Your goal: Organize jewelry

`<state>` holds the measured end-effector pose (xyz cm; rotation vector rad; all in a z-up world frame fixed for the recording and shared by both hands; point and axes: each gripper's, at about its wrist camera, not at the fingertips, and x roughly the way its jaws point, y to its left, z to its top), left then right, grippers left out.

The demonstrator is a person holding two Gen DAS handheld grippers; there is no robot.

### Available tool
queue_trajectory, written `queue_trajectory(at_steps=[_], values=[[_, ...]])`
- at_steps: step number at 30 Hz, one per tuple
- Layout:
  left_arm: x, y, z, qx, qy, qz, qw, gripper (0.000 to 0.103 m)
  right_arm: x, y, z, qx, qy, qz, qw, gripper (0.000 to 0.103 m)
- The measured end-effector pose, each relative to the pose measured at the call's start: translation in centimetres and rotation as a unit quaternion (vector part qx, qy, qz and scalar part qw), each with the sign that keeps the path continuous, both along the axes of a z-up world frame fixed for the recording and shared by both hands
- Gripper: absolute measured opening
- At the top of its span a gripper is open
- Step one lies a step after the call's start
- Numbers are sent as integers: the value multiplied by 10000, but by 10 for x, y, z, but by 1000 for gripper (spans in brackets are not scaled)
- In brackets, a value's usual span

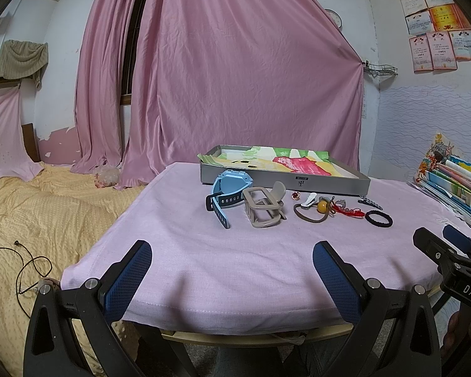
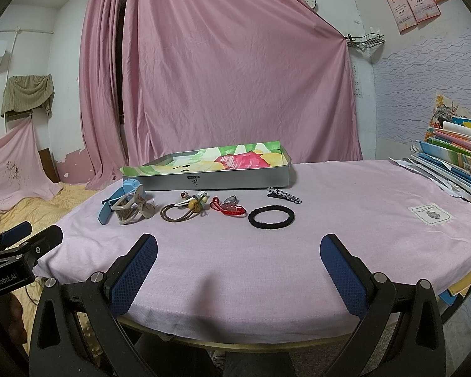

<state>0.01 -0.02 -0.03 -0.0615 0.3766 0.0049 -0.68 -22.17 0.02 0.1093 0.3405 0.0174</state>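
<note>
Your left gripper: jaws spread wide, blue pads facing each other, nothing between, held level and low. Your right gripper: same pose, jaws wide apart, empty. Right gripper sits just right of left one, tips roughly level, both pointing same way, not touching.

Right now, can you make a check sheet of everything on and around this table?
Surface: round table under pink cloth.
Job's things: grey tray at the back; in front lie a blue watch, beige strap, brown hair tie, red charm, black scrunchie, patterned clip.
Clutter: stacked books at right.
Grippers: left gripper and right gripper open, empty.
Cables: black cord on yellow bedding.
Surroundings: pink curtain, wall certificates.
</note>
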Motion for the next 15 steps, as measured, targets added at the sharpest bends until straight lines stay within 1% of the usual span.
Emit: queue_trajectory(at_steps=[15], values=[[0, 0, 0, -6, 2, 1, 10000, 103, 0, -1, 0, 3, 1, -2, 10000, 102]])
